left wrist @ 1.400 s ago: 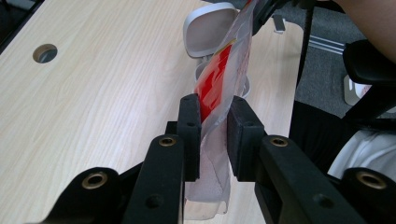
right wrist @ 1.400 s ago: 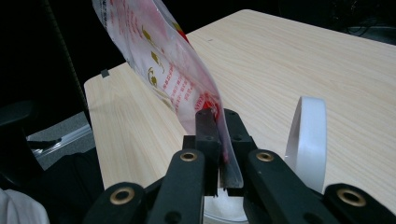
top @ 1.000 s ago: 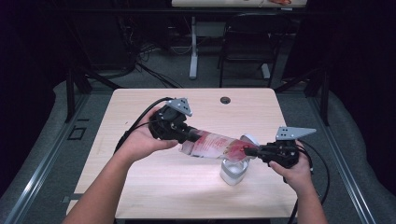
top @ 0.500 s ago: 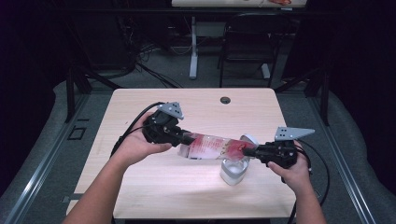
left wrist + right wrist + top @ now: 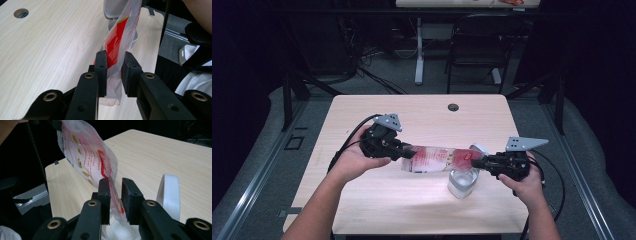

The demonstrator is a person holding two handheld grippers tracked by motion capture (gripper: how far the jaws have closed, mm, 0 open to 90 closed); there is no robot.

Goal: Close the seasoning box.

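Two tongs on one snack pouch (image 5: 434, 159), seen from the high view: stretched almost level above the surface (image 5: 422, 115), one end in the left tongs (image 5: 408, 151), the other at the right tongs (image 5: 476, 162). Hung directly over a small clear container (image 5: 462, 182) with its white flip lid (image 5: 479, 148) thrown back, probably so that the contents can drop straight in. Kept taut between both hands, likely to steady the floppy film.

Left gripper view next: left tongs (image 5: 115, 58) nearly closed, pinching the sealed end of the pouch (image 5: 120, 32) between both pads. Gripped at the very edge, leaving the red-printed body free to hang toward the container (image 5: 110, 10) beyond. Pale wood surface (image 5: 50, 50) off to the side, with a round cable hole (image 5: 21, 13) far back.

Right gripper view last: right tongs (image 5: 115, 186) caught just after easing its jaws apart, a narrow way open now. Pouch (image 5: 85, 152) between them, lying against one pad with a clear gap to the other, so no real pinch on this side. Looks like a release of this end, to let it sag toward the container (image 5: 122, 232) right below, beside the upright lid (image 5: 170, 192). Rest of the surface (image 5: 162, 152) bare behind.
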